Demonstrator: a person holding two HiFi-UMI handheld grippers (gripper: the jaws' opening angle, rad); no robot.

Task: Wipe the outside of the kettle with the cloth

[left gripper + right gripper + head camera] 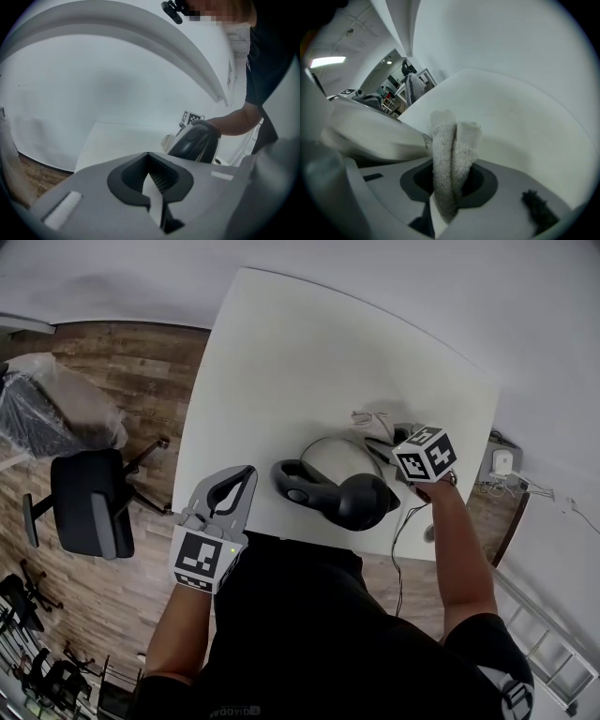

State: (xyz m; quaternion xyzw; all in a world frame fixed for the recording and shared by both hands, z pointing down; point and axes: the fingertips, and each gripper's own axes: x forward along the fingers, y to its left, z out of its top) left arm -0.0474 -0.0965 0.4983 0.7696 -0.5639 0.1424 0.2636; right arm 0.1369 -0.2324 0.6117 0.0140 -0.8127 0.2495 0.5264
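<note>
The kettle (330,461) lies on the white table (309,352), white-bodied with a black handle (298,486) and a black end (364,501). My right gripper (389,442) is at the kettle's right side, shut on a folded white terry cloth (452,154). In the right gripper view the cloth stands up between the jaws, right beside the kettle's white wall (370,136); whether they touch is unclear. My left gripper (246,474) hovers over the table's near left edge, apart from the kettle, shut with nothing in it. In the left gripper view the kettle (197,140) lies ahead to the right.
A thin cable (403,540) hangs off the table's near edge by my right arm. A black office chair (89,502) stands on the wood floor at the left, with a plastic-covered object (56,409) behind it. A wall socket (503,463) is at the right.
</note>
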